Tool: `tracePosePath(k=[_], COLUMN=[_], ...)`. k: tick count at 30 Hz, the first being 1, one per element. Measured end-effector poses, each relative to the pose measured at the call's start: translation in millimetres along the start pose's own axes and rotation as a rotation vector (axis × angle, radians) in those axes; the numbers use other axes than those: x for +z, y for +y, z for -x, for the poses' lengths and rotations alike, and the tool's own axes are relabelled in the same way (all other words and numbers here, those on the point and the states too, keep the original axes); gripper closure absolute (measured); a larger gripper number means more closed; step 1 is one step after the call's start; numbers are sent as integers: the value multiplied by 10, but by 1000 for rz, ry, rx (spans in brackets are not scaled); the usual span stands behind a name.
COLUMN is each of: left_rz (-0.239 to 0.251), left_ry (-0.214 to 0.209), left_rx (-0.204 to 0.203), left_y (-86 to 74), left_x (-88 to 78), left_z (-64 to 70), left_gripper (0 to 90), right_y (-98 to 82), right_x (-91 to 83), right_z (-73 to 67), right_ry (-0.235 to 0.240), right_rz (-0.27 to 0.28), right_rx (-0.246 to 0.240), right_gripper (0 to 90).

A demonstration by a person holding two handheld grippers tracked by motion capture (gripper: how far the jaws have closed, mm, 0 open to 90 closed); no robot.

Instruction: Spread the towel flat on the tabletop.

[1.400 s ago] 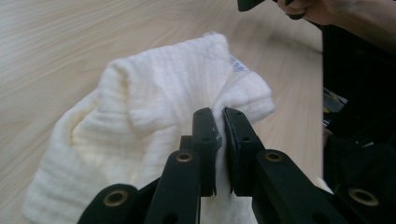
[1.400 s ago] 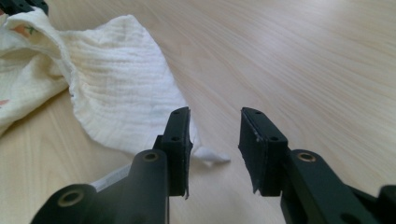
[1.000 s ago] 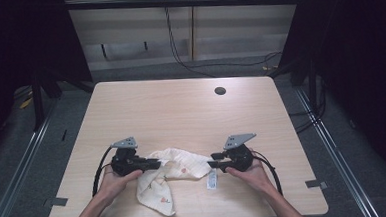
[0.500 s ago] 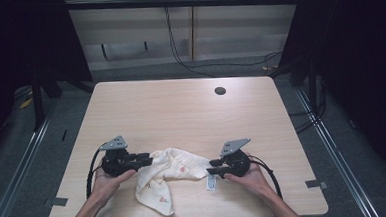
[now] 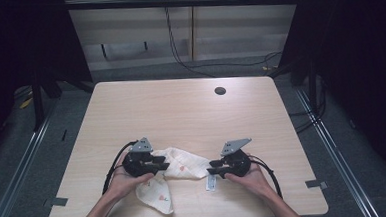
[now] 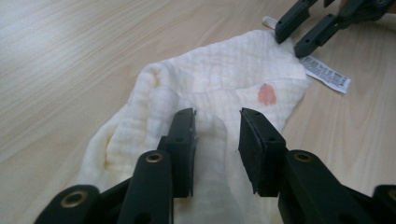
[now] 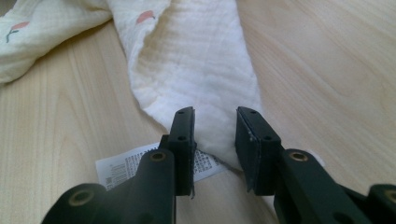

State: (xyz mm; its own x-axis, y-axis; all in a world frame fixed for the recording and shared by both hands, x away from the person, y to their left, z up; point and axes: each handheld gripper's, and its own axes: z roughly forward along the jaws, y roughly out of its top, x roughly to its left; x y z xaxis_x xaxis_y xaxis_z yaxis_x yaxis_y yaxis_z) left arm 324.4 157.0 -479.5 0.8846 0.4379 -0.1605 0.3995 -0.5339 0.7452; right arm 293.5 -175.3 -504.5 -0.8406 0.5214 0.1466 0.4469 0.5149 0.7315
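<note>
Crinkled cream muslin cloth lies rumpled between both grippers' parted, unpressing black fingers.

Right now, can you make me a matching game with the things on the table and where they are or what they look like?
Things:
1. cloth
2. label
3. hole
4. left hand-held gripper

Descriptions:
A. dark and round, at the table's far side
B. cream, with small pink prints
C. white with tiny printed text, at the cloth's corner
D. jaws apart over a fold of cloth

Pairs: 1-B, 2-C, 3-A, 4-D
</note>
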Motion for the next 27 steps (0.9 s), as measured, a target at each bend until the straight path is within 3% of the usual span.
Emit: tracePosePath(k=[1, 4, 6, 10, 12, 13, 14, 16, 22, 27], left_rz=[-21, -48, -43, -65, -55, -43, -43, 12, 116, 137], left_ry=[16, 14, 10, 38, 34, 16, 16, 7, -58, -51], left_rx=[0, -1, -7, 22, 15, -12, -12, -36, -83, -85], left_y=[-8, -34, -38, -46, -52, -60, -60, -38, 11, 0], left_x=[40, 113, 135, 199, 196, 181, 181, 91, -107, -192], left_z=[-25, -55, -56, -5, -13, -44, -44, -51, -78, -86], left_gripper=[652, 643, 640, 722, 808, 829, 840, 849, 852, 850], right_y=[-3, -15, -19, -29, -32, -42, -44, -50, -62, -41], right_x=[-4, -21, -26, -41, -48, -72, -84, -125, -315, -220], right_z=[-1, -22, -36, -100, -109, -115, -115, -81, 7, -86], right_ry=[9, 17, 21, 50, 52, 52, 52, 61, 17, 41], right_rz=[-2, -8, -11, -24, -27, -28, -25, -10, 57, 38], right_rx=[3, -1, -1, -21, -24, -25, -19, -7, 15, -44], right_gripper=[679, 680, 680, 674, 665, 650, 650, 664, 712, 668])
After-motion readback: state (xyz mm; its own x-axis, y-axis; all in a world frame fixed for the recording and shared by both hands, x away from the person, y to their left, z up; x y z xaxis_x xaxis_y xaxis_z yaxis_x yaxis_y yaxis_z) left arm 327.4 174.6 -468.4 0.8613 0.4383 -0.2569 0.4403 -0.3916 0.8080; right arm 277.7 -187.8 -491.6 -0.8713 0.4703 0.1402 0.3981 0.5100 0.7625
